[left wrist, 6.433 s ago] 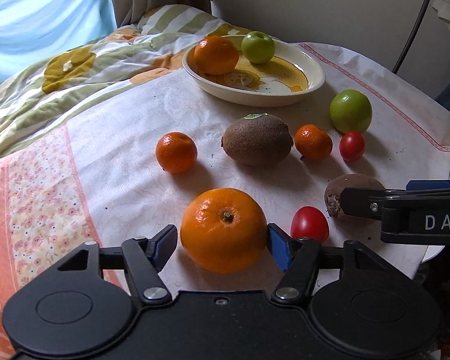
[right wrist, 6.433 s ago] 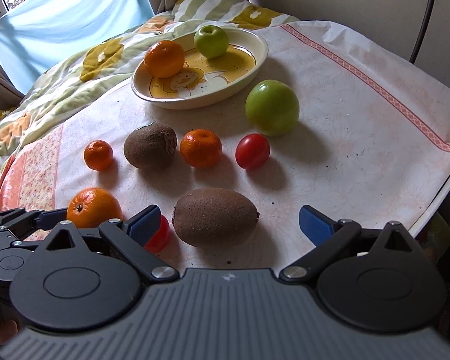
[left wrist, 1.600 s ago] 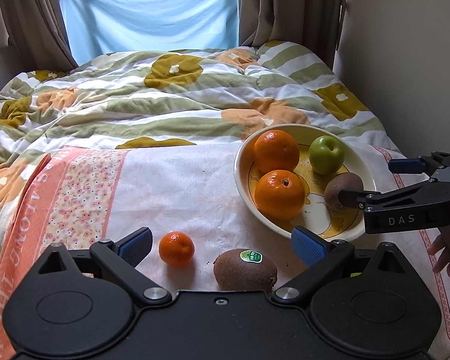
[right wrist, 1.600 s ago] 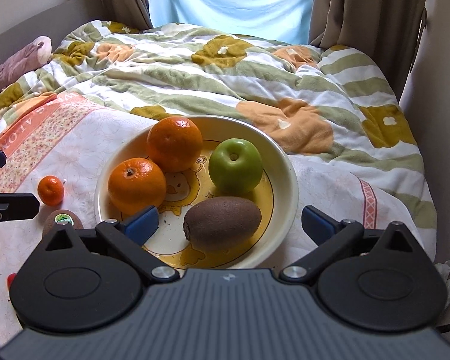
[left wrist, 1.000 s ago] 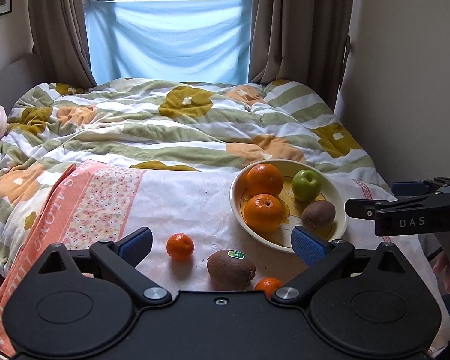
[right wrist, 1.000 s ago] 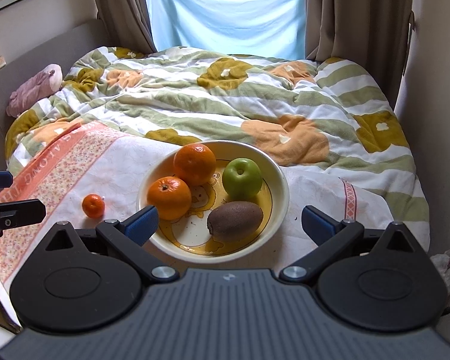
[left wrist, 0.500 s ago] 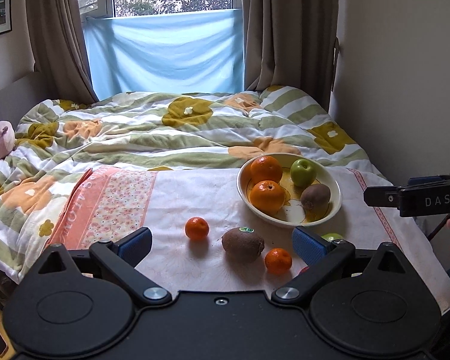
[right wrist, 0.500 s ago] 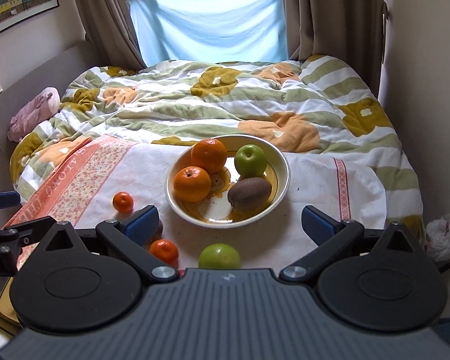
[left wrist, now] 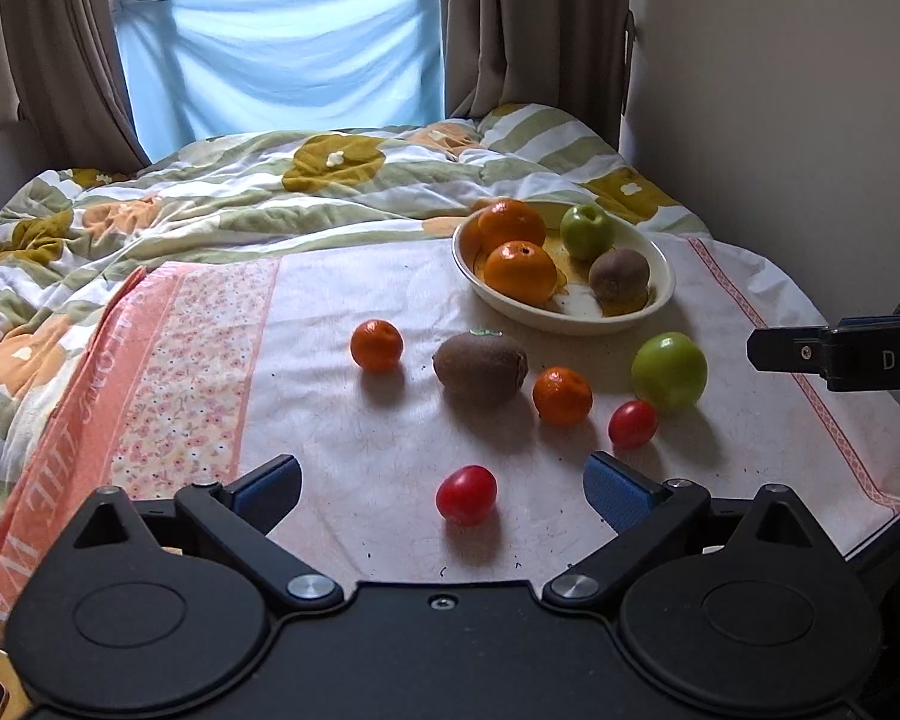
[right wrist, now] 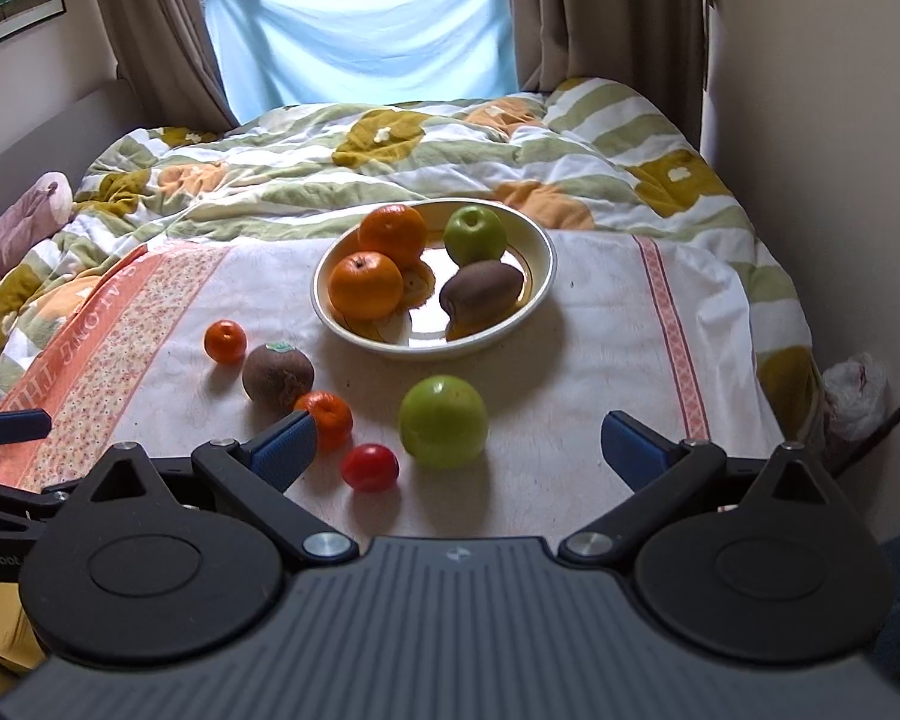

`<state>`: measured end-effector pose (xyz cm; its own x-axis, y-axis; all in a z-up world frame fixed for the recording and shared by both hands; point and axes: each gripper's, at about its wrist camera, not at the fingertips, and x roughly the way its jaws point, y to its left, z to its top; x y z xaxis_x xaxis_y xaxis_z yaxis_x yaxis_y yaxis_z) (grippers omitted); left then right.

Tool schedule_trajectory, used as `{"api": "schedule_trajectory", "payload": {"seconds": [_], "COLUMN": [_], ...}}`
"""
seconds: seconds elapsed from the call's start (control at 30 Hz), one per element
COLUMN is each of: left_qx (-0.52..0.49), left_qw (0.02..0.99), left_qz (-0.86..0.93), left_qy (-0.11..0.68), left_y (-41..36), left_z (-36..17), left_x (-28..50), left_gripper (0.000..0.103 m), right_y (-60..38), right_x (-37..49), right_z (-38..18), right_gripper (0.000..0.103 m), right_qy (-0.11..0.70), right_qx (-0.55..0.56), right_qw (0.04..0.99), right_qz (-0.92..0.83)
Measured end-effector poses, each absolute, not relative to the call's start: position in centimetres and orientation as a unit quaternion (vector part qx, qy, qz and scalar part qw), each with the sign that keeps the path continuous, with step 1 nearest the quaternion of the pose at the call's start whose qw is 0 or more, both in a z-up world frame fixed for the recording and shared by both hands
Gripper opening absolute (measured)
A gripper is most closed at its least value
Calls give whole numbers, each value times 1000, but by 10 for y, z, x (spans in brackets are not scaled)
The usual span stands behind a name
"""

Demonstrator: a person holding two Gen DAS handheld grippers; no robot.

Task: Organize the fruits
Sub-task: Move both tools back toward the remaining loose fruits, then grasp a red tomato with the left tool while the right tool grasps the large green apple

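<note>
With both tools empty, left tool [left wrist: 441, 486] and right tool [right wrist: 457, 441] spread wide, the tomato [left wrist: 467, 494] at 6 o'clock of the bowl [left wrist: 660, 306] could roll off the bench [left wrist: 330, 408] if nudged sideways.

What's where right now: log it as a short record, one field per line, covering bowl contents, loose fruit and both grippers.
bowl: two oranges, small apple, kiwi
loose on cloth: big apple, stickered kiwi, two mandarins, two tomatoes
nearest left gripper: front tomato
nearest right gripper: big apple
left gripper: open, empty
right gripper: open, empty
still to sort: six loose pieces
</note>
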<state>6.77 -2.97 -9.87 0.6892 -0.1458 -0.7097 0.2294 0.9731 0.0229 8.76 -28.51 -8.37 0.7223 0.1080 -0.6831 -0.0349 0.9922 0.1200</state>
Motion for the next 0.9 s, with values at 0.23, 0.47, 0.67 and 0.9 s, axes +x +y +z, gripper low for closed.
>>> {"api": "schedule_trajectory", "payload": {"seconds": [0.23, 0.47, 0.67, 0.9], "left_qx": [57, 66, 65, 78], "left_qw": [907, 902, 899, 895], "left_qz": [-118, -117, -121, -135], "left_qy": [400, 411, 416, 419], "left_y": [-36, -44, -43, -44], "left_z": [-134, -154, -164, -167], "left_x": [78, 91, 101, 104], "left_gripper": [86, 71, 65, 41], "right_y": [-287, -286, -279, -275], "right_x": [86, 97, 108, 120], "right_z": [-113, -128, -138, -143], "right_gripper": [103, 103, 103, 103], "right_qy": [374, 375, 382, 386], "right_qx": [68, 74, 66, 74], "right_qw": [925, 924, 922, 919], "right_qz": [19, 7, 6, 8]}}
